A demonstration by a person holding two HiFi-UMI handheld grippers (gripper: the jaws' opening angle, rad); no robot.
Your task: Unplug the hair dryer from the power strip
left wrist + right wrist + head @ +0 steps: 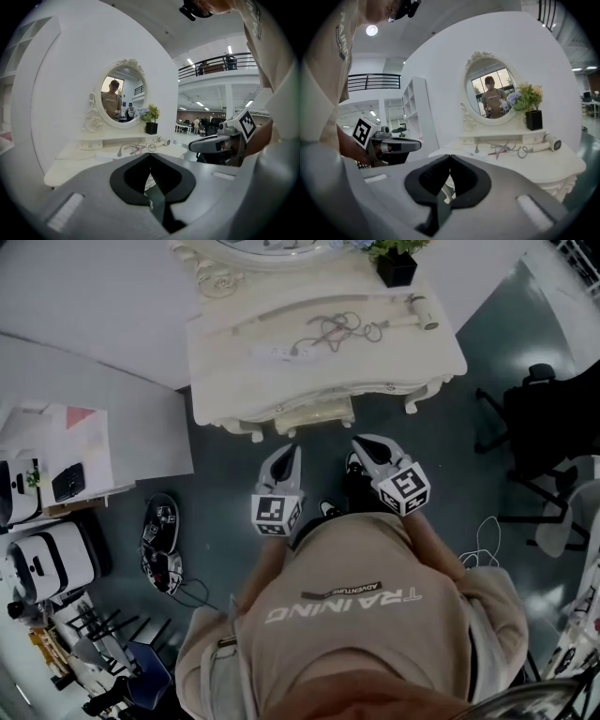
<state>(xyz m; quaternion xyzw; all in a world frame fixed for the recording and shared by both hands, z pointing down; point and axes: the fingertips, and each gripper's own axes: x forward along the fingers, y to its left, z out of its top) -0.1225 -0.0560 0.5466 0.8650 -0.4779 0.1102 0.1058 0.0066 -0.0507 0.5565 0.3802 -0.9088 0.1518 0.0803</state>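
Jaws of your left gripper [291, 454] and right gripper [364, 444] are clenched and empty, both short of the desk [225, 381]. On its cream, scroll-edged top lie the white hair dryer [419, 313], its looped cord [333, 331] and the long, flat power strip [277, 352].

A staged bedroom corner inside a large lab-like hall is shown. An ornate dressing table [225, 371] with an oval mirror [490, 89] is set against a white wall panel [61, 84]. A railed mezzanine [220, 61] is seen at upper right, an office chair [544, 418] at right, and white equipment [47, 563] at lower left.
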